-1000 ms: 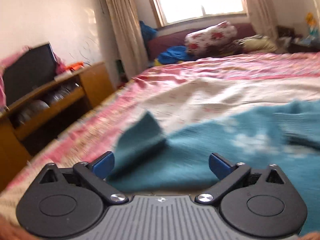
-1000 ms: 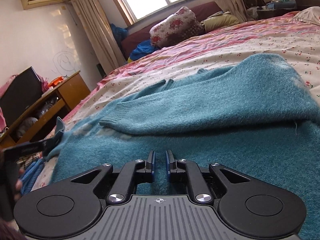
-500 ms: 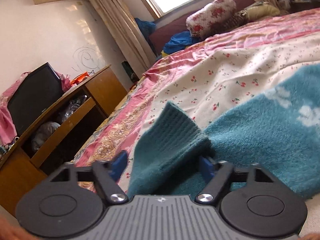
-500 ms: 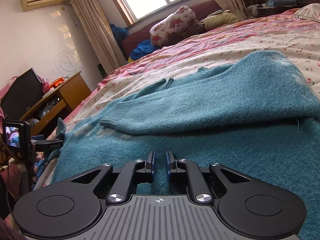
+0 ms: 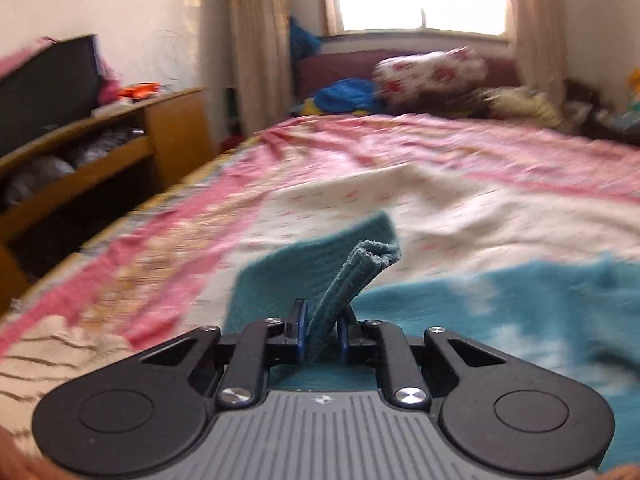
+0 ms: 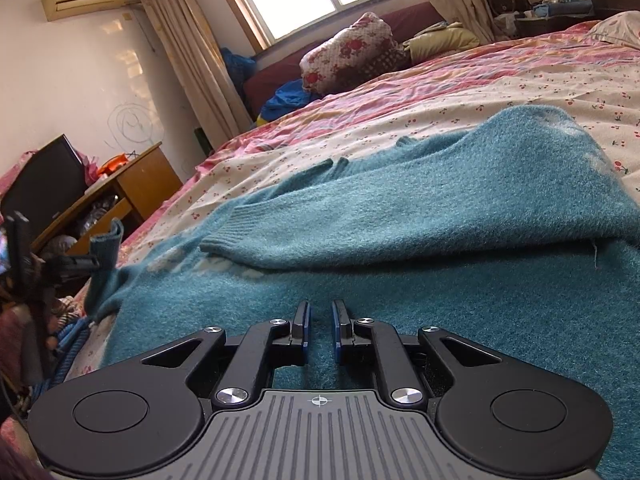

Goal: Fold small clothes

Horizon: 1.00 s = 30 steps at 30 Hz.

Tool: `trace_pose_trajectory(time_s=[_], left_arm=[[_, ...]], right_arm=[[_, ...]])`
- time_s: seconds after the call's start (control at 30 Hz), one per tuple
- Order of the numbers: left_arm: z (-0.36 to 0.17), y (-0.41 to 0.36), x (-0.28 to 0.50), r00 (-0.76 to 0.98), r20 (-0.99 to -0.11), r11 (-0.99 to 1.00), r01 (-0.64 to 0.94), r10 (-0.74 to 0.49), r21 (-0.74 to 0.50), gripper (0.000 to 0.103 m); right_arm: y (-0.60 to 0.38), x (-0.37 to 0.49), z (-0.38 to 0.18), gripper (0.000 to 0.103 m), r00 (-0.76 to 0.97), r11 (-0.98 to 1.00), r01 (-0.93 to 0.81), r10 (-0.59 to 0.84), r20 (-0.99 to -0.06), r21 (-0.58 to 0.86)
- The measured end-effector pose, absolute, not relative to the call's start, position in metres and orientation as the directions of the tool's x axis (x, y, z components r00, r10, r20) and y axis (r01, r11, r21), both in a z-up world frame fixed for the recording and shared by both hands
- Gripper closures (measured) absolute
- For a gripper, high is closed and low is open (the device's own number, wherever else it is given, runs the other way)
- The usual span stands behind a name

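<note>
Your one bed (image 6: pixel 500 80) carries one teal sweater (image 6: pixel 440 208), spread lengthwise toward the window with a sleeve folded across. Your left gripper (image 5: pixel 322 330), open wide a second ago, is closing its fingers on the sweater's lifted hem corner. Your right gripper (image 6: pixel 320 330) fingers sit nearly together, pinching sweater fabric.

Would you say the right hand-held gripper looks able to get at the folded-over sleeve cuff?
Probably yes: the cuff lies ahead of the right hand-held gripper with only sweater between.
</note>
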<state>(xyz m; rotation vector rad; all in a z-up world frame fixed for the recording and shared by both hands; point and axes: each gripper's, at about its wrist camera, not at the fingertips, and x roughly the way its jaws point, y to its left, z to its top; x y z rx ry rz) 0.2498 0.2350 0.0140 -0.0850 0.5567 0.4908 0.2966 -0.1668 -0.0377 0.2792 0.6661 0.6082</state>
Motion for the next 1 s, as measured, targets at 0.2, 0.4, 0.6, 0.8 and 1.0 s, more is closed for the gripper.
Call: trace_pose_trajectory(time_s=[0.2,0.4,0.6,0.8,1.0], left_arm=[[0.042,0.157,0.253,0.852,-0.496,0.962,-0.252,0.167,-0.110,0.081],[0.020,0.065,0.263,0.839,-0.543,0.986,-0.063,-0.032,-0.155,0.081],[-0.015,0.019,0.255,0.800,-0.597,0.995,-0.006,-0.055,-0.100,0.080],[-0.013,0.018,0.240,0.811,-0.584,0.998,0.011,-0.046,-0.063,0.062],[-0.017,0.009,0.217,0.830,-0.557,0.999,0.034,-0.044,-0.029,0.053]], right_arm=[[-0.168,0.297,-0.036,0.091,0.621,0.792,-0.430,0.607,-0.495,0.433],[-0.177,0.304,-0.034,0.089,0.596,0.768,-0.389,0.632,-0.497,0.509],[-0.194,0.315,-0.033,0.077,0.550,0.699,-0.324,0.687,-0.474,0.637],[-0.209,0.325,-0.039,0.061,0.492,0.568,-0.257,0.773,-0.400,0.782],[-0.206,0.331,-0.046,0.050,0.442,0.468,-0.209,0.828,-0.344,0.859]])
